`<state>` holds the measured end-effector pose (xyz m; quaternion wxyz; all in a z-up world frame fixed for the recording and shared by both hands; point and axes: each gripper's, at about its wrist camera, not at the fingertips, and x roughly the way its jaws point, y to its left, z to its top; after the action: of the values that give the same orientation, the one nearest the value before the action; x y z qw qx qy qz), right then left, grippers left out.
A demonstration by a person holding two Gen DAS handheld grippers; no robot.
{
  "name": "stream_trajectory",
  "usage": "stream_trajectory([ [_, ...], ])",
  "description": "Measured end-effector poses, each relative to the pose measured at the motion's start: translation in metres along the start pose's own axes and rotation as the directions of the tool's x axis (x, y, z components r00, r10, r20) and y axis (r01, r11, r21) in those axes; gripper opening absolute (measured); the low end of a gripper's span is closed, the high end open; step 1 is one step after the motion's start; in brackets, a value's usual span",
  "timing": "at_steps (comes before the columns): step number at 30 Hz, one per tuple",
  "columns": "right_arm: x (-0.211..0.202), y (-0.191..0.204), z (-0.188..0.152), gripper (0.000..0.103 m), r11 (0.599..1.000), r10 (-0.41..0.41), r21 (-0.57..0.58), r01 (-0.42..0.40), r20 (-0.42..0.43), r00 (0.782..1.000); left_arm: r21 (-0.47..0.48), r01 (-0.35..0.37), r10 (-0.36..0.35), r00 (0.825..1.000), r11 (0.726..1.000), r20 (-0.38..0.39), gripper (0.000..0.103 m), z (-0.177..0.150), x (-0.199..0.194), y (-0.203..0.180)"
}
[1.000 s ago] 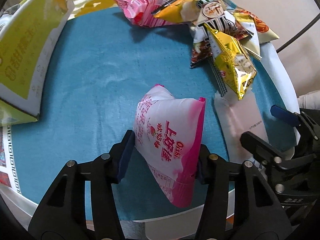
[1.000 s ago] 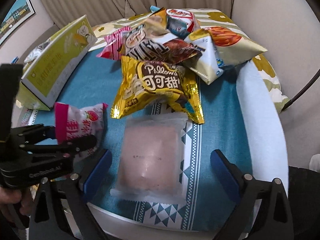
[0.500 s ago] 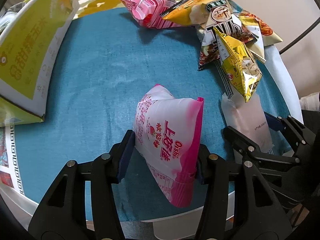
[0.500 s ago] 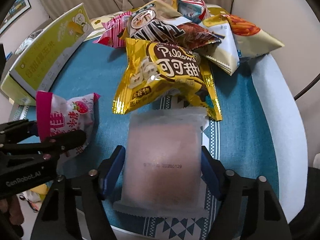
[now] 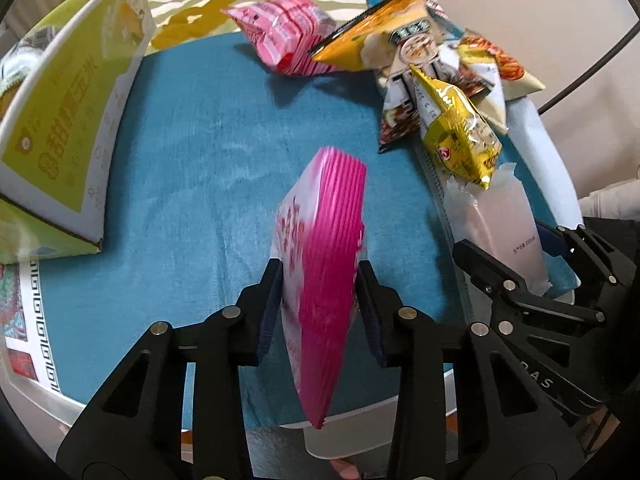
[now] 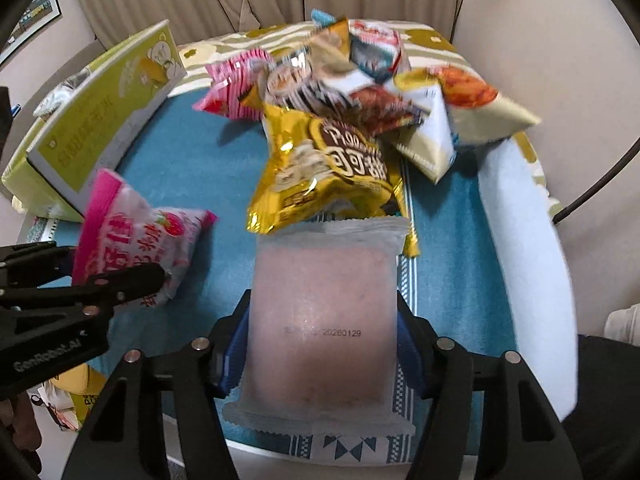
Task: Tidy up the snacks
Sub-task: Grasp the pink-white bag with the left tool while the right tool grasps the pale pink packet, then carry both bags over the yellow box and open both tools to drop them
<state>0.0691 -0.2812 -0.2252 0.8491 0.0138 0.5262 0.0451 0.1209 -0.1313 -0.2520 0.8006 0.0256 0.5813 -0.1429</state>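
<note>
Two grippers each hold one snack above the blue cloth [image 6: 192,168]: the left gripper [image 5: 320,304] is clamped on a pink-and-white packet [image 5: 320,264] turned edge-on between its fingers, and the right gripper [image 6: 322,340] is closed on a pale frosted packet [image 6: 320,320]. Ahead of the right gripper, one gold bag [image 6: 324,172] touches the frosted packet's far edge, with a heap of other bags [image 6: 360,80] behind it; one green box [image 6: 100,120] lies ahead to its left.

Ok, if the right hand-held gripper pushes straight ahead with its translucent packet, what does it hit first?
Most likely the gold Pillows bag: it lies just beyond the translucent packet held in the right hand-held gripper, and seems to overlap the packet's far edge. Depth is uncertain.
</note>
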Motion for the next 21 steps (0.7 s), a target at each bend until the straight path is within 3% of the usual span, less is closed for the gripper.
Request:
stream_trajectory([
  [13, -0.065, 0.013, 0.022, 0.058, 0.998, 0.028, -0.058, -0.022, 0.110, 0.994, -0.056, 0.039, -0.033, 0.993, 0.998, 0.116, 0.028, 0.006, -0.067, 0.005],
  [21, -0.102, 0.044, 0.056, 0.058, 0.989, 0.101, -0.122, -0.077, 0.197, 0.975, -0.127, 0.055, -0.020, 0.965, 0.990, 0.261, 0.028, 0.015, -0.132, 0.039],
])
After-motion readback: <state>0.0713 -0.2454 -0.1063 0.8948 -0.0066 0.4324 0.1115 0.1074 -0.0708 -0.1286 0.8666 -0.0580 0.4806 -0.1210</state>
